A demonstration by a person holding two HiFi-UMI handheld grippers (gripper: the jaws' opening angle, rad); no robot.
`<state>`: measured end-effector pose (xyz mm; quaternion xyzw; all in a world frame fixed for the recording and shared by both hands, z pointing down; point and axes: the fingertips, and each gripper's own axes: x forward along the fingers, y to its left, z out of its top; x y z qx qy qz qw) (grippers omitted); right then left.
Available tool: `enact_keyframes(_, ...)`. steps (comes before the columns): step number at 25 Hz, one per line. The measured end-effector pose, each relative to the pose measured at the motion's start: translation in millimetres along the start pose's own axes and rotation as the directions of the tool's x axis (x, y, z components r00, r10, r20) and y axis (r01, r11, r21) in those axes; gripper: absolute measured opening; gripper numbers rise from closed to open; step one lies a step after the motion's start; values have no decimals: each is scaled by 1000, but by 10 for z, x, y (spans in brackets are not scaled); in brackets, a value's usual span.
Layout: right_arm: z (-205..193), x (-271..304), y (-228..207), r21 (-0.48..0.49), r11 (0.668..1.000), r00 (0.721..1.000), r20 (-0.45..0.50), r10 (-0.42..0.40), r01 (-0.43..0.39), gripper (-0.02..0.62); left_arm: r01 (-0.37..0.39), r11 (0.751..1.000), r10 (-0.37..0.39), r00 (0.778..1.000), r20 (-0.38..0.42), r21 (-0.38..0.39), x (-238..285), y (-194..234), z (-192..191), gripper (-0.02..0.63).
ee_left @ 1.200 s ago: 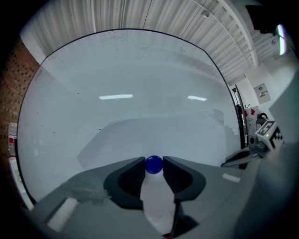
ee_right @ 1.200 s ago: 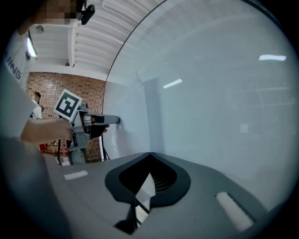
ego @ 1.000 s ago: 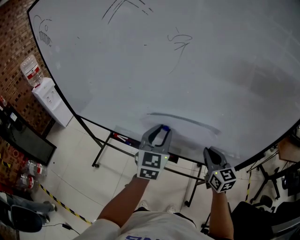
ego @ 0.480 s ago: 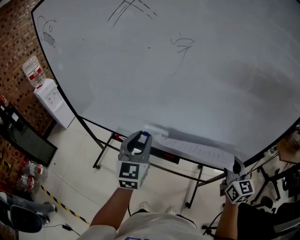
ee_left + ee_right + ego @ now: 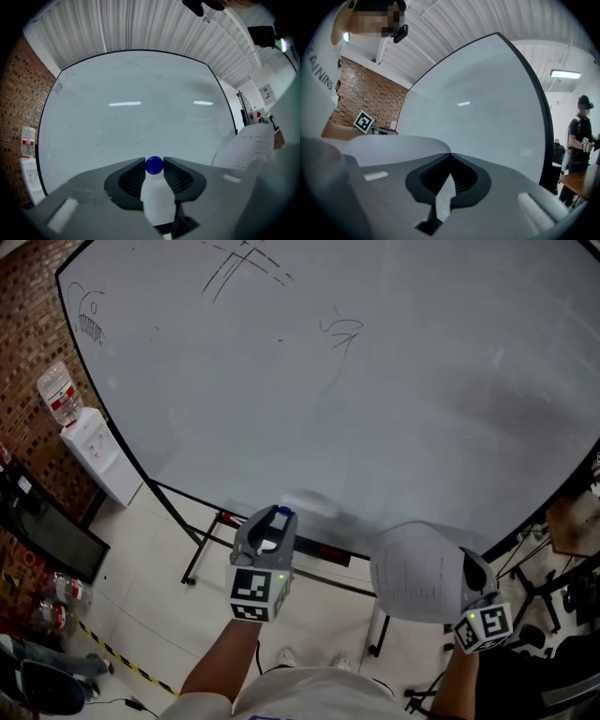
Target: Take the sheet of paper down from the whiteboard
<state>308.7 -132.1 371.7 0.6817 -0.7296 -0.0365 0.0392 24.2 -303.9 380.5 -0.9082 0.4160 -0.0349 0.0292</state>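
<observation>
Sheet of paper (image 5: 417, 573) hung clear of the whiteboard (image 5: 394, 390). The right gripper's (image 5: 469, 568) closed jaws pinched its right edge, and it curled leftward toward the left gripper (image 5: 270, 521), whose jaws clasped a blue-capped piece (image 5: 284, 513), likely a magnet.

White water dispenser (image 5: 98, 454) against brick wall (image 5: 26, 348), black screen (image 5: 42, 532) nearby.

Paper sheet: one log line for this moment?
paper sheet: off whiteboard | right gripper: shut on paper sheet | left gripper: shut on blue magnet
</observation>
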Motion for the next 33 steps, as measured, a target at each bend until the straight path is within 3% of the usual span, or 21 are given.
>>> enact_keyframes(5, 19, 4, 69, -21, 1000, 1000, -6, 17, -17, 6, 33, 999, -33, 999, 11, 2, 37, -164, 27, 130)
enact_keyframes(33, 93, 5, 151, -33, 999, 1000, 6, 18, -18, 6, 53, 999, -53, 999, 13, 8, -8, -228, 26, 132)
